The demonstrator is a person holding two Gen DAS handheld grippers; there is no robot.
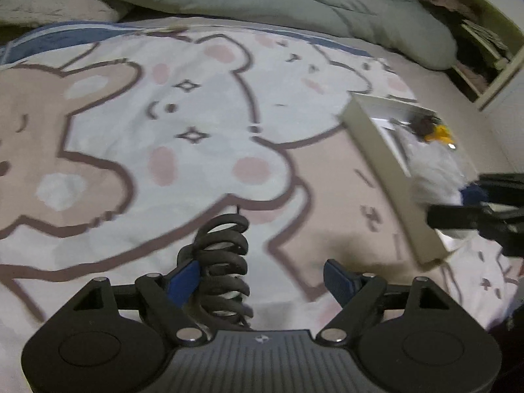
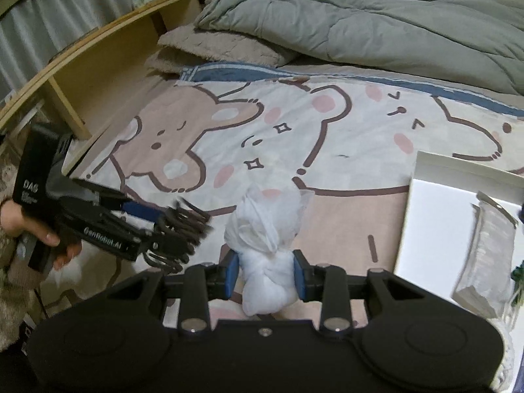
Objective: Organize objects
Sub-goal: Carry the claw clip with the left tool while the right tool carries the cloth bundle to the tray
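Note:
My right gripper (image 2: pixel 266 276) is shut on a knotted white plastic bag (image 2: pixel 267 245) and holds it above the bear-print bed sheet (image 2: pixel 294 124), just left of a white tray (image 2: pixel 435 216). The bag also shows in the left wrist view (image 1: pixel 432 170) at the tray's near rim (image 1: pixel 386 170). My left gripper (image 1: pixel 262 278) has its jaws wide apart. A coiled black cable (image 1: pixel 222 262) rests against its left pad (image 1: pixel 183 281). In the right wrist view the coil (image 2: pixel 177 229) sits at the left gripper's tips.
A grey duvet (image 2: pixel 376 23) and a fluffy beige pillow (image 2: pixel 222 49) lie at the head of the bed. A wooden shelf (image 2: pixel 108 65) runs along the left side. The tray holds a clear packet (image 2: pixel 488 249) and a dark and yellow object (image 1: pixel 432 129).

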